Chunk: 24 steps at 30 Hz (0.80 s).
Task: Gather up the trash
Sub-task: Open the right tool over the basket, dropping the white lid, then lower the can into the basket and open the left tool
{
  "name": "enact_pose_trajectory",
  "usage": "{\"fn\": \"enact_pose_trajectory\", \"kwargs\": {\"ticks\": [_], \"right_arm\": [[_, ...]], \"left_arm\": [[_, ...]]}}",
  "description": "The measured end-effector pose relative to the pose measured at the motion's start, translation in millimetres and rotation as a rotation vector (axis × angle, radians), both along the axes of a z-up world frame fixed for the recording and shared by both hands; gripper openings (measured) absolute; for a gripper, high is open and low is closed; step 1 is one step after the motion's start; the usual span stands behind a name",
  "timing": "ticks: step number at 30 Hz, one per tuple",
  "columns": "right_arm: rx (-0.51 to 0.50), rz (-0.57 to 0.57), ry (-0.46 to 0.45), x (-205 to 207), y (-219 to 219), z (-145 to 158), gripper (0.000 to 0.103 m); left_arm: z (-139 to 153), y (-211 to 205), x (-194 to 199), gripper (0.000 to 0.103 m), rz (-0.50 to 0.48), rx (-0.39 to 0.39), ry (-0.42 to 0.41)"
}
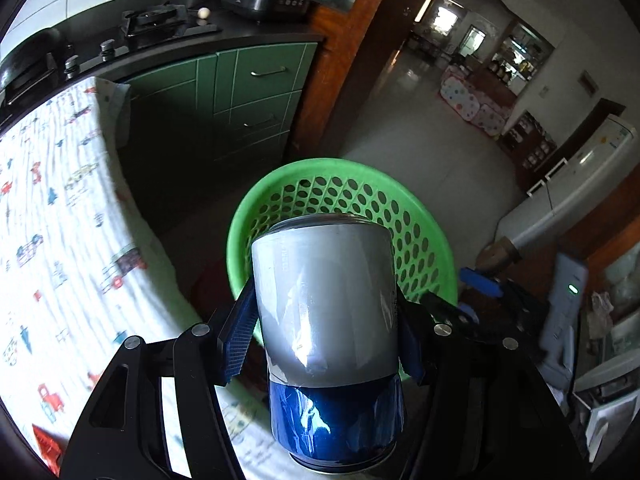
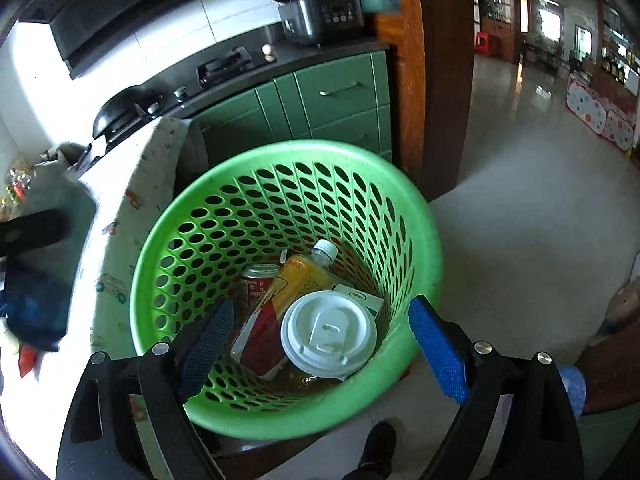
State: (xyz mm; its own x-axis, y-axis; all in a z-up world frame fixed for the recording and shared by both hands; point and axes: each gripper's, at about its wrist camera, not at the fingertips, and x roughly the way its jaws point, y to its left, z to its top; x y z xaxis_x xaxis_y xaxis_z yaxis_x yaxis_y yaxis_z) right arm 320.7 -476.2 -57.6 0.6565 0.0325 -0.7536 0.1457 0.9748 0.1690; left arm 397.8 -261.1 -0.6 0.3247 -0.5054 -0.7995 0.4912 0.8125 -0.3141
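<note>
A silver-and-blue aluminium drink can (image 1: 326, 332) is clamped between the blue ribbed pads (image 1: 238, 340) of the left claw (image 1: 324, 336), the pads pressed against its silver upper half while the blue lower half hangs below them. The can is held in the air just off the edge of the bench (image 1: 60, 220), which is draped with a white cloth printed with small vehicles, and the round green perforated plastic basket (image 1: 434, 240) is seen directly behind and below the can.

The right claw (image 2: 320, 350) is spread wide, nothing gripped between its blue pads (image 2: 438, 350), and is poised over the near rim of the green basket (image 2: 160, 240). Inside the basket are seen a white plastic cup lid (image 2: 328, 334), a yellow-labelled plastic bottle with a white cap (image 2: 296, 280), a red drink can (image 2: 256, 282), a red-and-white carton (image 2: 260, 344) and a small green-and-white box (image 2: 360, 300), all piled together at the bottom. The basket stands on the floor against the corner of the cloth-covered bench (image 2: 116, 248). A dark shoe (image 2: 378, 446) is seen on the floor below the basket's near rim.
</note>
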Motion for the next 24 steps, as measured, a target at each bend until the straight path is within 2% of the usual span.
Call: {"fn": "enact_pose_trajectory", "kwargs": {"ticks": [5,12,19,24], "right_arm": [[-0.007,0.006,-0.033,-16,-1,8,0.088],[-0.002,0.013,-0.043,-29,1,9,0.089],[-0.004,0.015,-0.046,-37,9,9,0.089],[-0.008,0.024,-0.049,-46,23,12,0.089]], "left_arm": [[-20,-32,16,0.060,-0.028,0.037,0.019],[-42,-55,30,0.062,-0.024,0.069,0.041],[-50,-46,27,0.063,-0.009,0.077,0.050],[-44,-25,14,0.071,-0.002,0.051,0.040]]}}
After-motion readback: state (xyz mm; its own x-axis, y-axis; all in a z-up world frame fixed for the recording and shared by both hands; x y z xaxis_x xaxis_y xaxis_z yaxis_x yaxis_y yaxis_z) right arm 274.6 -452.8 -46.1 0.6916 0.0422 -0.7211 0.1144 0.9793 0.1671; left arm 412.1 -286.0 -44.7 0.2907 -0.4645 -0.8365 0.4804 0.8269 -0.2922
